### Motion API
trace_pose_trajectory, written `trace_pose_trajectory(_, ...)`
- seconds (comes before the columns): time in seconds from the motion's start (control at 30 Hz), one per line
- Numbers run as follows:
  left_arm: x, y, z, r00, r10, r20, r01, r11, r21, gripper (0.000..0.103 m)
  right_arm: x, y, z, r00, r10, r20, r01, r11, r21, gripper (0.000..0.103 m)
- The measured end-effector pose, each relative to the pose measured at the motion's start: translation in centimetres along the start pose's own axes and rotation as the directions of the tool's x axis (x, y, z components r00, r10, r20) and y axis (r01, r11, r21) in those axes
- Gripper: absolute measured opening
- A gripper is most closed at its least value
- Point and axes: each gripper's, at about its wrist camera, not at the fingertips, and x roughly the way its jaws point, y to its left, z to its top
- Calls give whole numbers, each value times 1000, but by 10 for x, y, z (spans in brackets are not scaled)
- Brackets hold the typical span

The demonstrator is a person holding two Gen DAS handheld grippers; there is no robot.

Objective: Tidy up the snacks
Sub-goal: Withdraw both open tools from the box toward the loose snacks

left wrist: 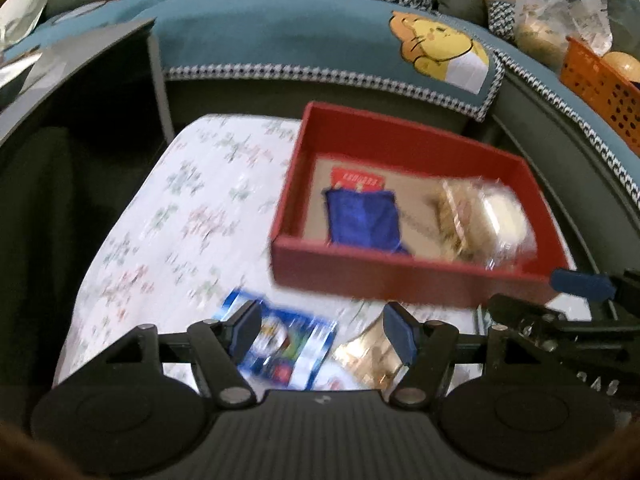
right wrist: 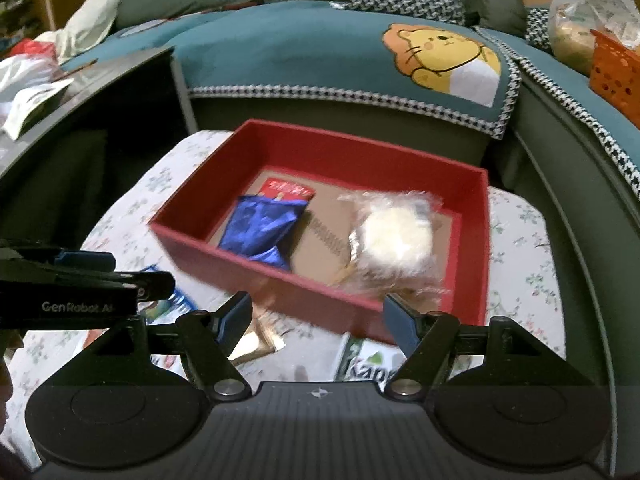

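left gripper [left wrist: 324, 326]: jaws spread wide, nothing between the pads; hovers over the cloth in front of the box. Also seen side-on at the left edge of the right wrist view, mostly cut off there.
right gripper [right wrist: 318, 320]: jaws apart, nothing pinched; hangs over the near wall of the box. In the left wrist view only its tip and one blue pad show at the right edge.
red box [left wrist: 400, 276]: open top, sits on the table nr the sofa; brown cardboard floor.
in box, left: blue snack bag [right wrist: 260, 232] lying flat, overlapping a red packet [right wrist: 288, 191]; print on the packet too blurred to read.
in box, right: clear-wrapped pale cake or bun [right wrist: 394, 240], motion-smeared; can't tell what exactly it is, or whether it rests on the floor of the box.
outside box, on cloth: blue-white snack pack [left wrist: 286, 344] under the left gripper, partly hidden by its finger; gold wrapper [left wrist: 372, 354] just beside it, lower part hidden by the gripper body; green-white pack [right wrist: 370, 360] nr the box's front, cut off by the right gripper, label only partly legible.
table [left wrist: 168, 216]: white floral cloth; near edge hidden.
bkgd: teal sofa cover [left wrist: 280, 32] w/ a cartoon animal patch; orange basket [left wrist: 596, 80] at the right, cropped.
blur: both views soft, small text unreadable.
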Motion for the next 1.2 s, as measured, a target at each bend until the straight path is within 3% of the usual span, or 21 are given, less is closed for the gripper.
trace_pose_trajectory(0.27,-12,41,-50,995,23,-100,-32,995,-89,98,0,25,-14,998,44,-42,-46,997,-55,78)
trace_pose_trajectory(0.53,-7,54,-72,985,54,-164,-66,996,-67,99,-6,43,-18,996,76,-46,-81,992,-99,81)
trace_pose_trajectory(0.87,10,42,-89,968,65,-244,-65,998,7,100,-9,42,-23,995,83,-57,-89,991,-102,81)
trace_pose_trajectory(0.97,8,38,-94,967,63,-246,-60,998,20,99,-14,39,-27,995,83,-57,-88,992,-93,81)
trace_pose_trajectory(1.1,2,34,-98,968,0,-253,-2,1000,-6,97,-20,26,-37,995,72,-66,-76,995,-60,81)
trace_pose_trajectory(1.2,3,35,-95,970,33,-241,-36,999,-7,97,-23,13,-47,995,52,-82,-53,998,-21,82)
